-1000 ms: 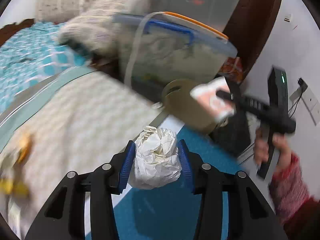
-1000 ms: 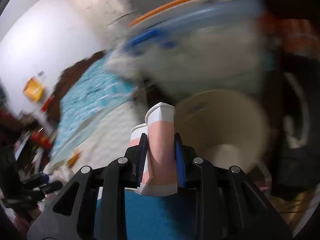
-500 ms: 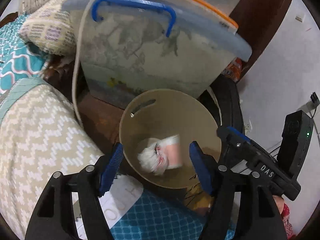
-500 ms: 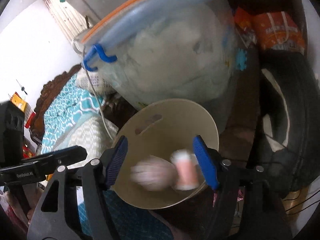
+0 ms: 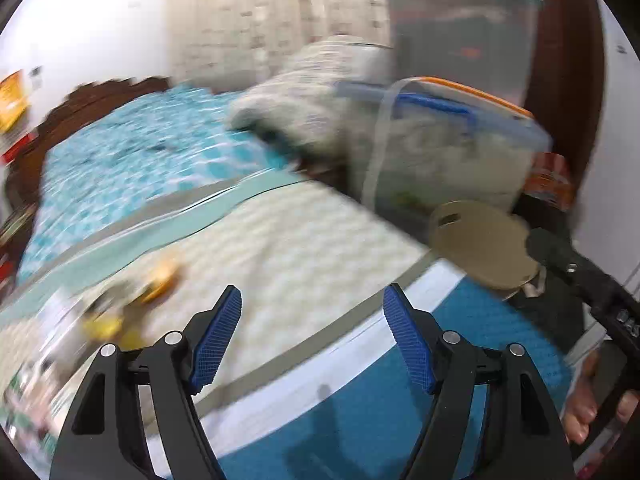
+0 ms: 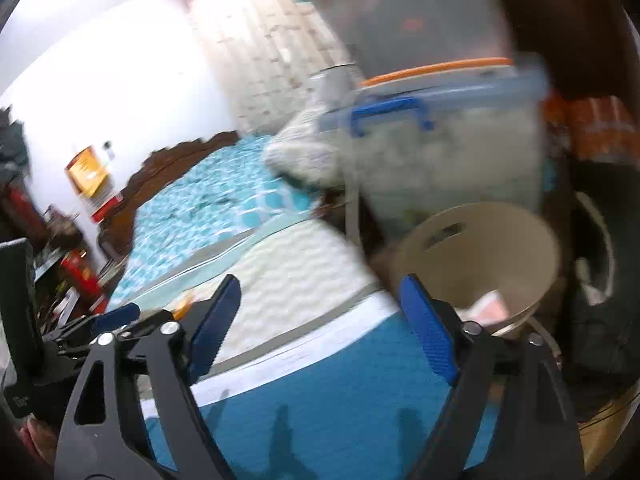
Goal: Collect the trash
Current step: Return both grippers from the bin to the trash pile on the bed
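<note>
While both pictures are smeared by motion blur, a round tan plastic bin (image 6: 480,248) with a slot handle cut in its wall is plain to see, standing off the far corner of the bed. Inside the bin, against its near wall, lies a pink and white paper carton (image 6: 490,306); the rest of its contents are hidden by the rim. Directly behind the bin stands a clear plastic storage box (image 6: 440,152) with a pale blue lid and a blue handle, packed with whitish material too blurred to identify. On top of that box sits a second clear tub with a teal lid (image 5: 460,28). The left gripper (image 5: 312,340) has just been opening; its blue-padded jaws stand wide apart with nothing between them, over the cream zigzag bedspread (image 5: 280,248), left of the bin. The right gripper (image 6: 320,328) has likewise just been opening and is empty, its right finger just in front of the bin's rim.
</note>
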Available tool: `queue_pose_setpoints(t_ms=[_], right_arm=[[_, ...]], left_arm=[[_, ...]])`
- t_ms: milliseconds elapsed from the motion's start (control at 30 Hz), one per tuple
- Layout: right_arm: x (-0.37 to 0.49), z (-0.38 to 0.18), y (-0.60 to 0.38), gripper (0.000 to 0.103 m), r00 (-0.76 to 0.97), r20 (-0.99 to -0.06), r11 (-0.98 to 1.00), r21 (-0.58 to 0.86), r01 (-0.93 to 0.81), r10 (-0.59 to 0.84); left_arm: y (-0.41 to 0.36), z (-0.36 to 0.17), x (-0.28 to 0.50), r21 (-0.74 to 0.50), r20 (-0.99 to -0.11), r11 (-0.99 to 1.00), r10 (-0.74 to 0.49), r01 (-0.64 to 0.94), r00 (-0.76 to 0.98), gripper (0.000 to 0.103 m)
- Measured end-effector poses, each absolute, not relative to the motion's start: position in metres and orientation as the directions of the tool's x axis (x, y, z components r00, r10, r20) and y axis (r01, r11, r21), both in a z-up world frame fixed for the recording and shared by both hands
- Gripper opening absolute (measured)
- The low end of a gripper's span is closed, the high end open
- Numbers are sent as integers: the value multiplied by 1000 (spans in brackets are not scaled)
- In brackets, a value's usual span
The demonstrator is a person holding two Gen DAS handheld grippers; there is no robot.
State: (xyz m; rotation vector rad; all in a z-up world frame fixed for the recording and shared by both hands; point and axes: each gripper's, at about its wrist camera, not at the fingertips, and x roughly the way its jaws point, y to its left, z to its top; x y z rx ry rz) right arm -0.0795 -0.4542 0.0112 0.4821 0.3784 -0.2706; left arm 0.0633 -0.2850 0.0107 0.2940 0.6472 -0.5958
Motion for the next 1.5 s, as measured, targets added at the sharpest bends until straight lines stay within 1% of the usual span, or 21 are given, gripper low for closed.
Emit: queue_pose_setpoints(t_ms=[33,100,200,300,400,567,667,767,867,1033,1200,1400,1500], right_arm=[[-78,12,-438,86,899,-410,863,388,324,-154],[-73,15,-399,92,905,-397,889,345,300,-152],[-67,16,-347,98,910,-383,924,268,274,-159],[-60,13,-306,98,906,-399,945,219,244,-141],[-66,12,-271,98,910,-406,949,251,193,-78],[-80,13,-228,98,901,-432,962,227,152,-40],[-87,14,-218,98,892,-450,961,230,156,-37],[-98,18,-211,98,896,-442,958,238,159,-39],[-108,22,-200,98,903,-428,963,222,152,-43],[-120,23,-184,98,894,-447,972,197,125,-25],[-125,18,-180,98,875,-485,975,198,105,4],[-132,14,-182,98,863,-504,976,193,101,10],[-131,9,-186,98,848,-529,974,201,102,20]], left_arm=[[-268,11,61,75,-638,811,-407,579,654,70],[-229,11,57,83,-630,850,-360,521,688,70],[-175,12,52,92,-606,895,-297,436,738,70],[-129,11,47,113,-585,929,-224,353,779,70],[-90,11,43,95,-582,954,-178,284,794,70],[-38,14,27,51,-577,974,-152,221,803,70],[-22,16,19,44,-560,979,-141,199,816,73],[-8,19,9,33,-539,983,-133,179,832,75],[1,22,0,25,-522,986,-128,165,843,78],[12,28,-18,-2,-494,988,-136,155,859,83],[17,29,-31,-25,-495,989,-140,147,858,85],[14,32,-43,-24,-480,989,-138,144,867,90],[8,27,-45,-14,-495,990,-128,140,859,91]])
